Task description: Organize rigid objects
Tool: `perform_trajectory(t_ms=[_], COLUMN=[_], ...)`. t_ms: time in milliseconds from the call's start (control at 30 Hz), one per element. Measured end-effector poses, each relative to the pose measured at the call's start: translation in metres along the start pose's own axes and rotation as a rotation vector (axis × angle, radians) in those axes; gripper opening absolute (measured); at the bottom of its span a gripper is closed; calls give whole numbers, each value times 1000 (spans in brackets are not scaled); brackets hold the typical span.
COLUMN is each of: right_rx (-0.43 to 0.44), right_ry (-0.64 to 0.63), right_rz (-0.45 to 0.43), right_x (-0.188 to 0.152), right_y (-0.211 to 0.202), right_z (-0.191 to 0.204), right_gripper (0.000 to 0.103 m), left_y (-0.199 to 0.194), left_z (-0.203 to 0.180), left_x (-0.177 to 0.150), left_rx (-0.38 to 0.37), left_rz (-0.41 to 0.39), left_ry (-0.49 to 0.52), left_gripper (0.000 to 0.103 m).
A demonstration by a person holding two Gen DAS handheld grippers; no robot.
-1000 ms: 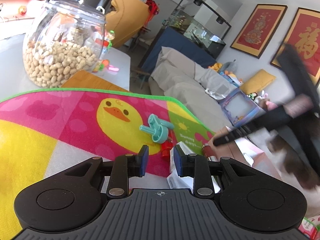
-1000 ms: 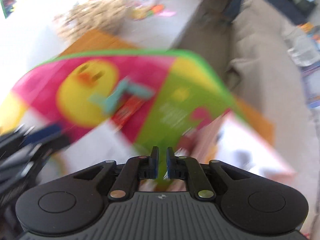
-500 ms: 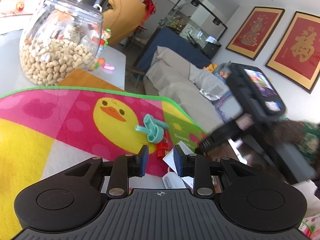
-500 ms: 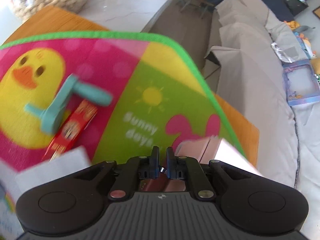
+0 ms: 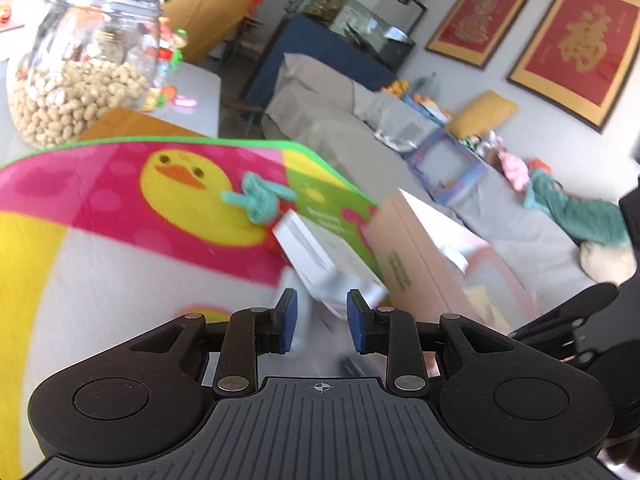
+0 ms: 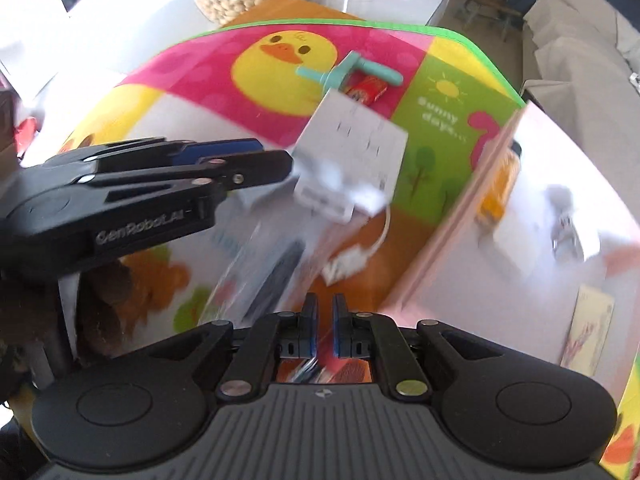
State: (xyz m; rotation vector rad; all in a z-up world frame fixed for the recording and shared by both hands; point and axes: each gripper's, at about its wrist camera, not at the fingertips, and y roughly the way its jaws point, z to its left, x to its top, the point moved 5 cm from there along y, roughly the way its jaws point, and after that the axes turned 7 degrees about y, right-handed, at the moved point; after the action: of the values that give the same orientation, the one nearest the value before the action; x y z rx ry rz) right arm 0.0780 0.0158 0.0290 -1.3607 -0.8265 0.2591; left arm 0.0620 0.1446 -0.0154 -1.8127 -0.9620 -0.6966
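Note:
A white carton lies on the colourful duck mat. A teal plastic handle and a red packet lie beyond it. A clear bag with a dark item lies below the carton. A pink open box stands at the right with several items inside. My left gripper is open, just short of the carton; it also shows in the right wrist view. My right gripper is almost closed and holds nothing that I can see.
A glass jar of peanuts stands at the far left on a grey table. A grey sofa with toys lies beyond the mat's edge.
My right gripper pulled back and up from the pink box, and the whole mat came into its view. My left gripper moved forward toward the white carton.

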Motion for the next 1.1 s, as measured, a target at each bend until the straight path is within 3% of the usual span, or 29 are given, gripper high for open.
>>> perform_trajectory(t_ms=[100,167,200,333,467,867,1100], right_rx=[-28,-39,-60,-135,-88,-95,-79], right_ry=[18,30,31,74,154,266,300], right_rz=[-24,-87,-103,-249,-366,-427,-596], right_x=[-27,-39,-45,-67,-96,-171,-210], right_y=[10,3,2,-14,-25,-29,-25], right_z=[-6,-17,-21,-33,-34,-70,-68], right_gripper=[14,34,38,42,63,63,65], left_y=[-10,-13,-13,-7,-3,-46,-46], left_z=[-17,-29,-35,-56,-66,-89,-90], left_x=[-9,-14,-16,-26,-34,-69,-72], left_rx=[-8,5,21,87,152,73,94], left_rz=[28,64,90,151,184,270,262], left_ry=[52,93,118,195,247,267,228], left_gripper=[30,30,30,30,30,30,30])
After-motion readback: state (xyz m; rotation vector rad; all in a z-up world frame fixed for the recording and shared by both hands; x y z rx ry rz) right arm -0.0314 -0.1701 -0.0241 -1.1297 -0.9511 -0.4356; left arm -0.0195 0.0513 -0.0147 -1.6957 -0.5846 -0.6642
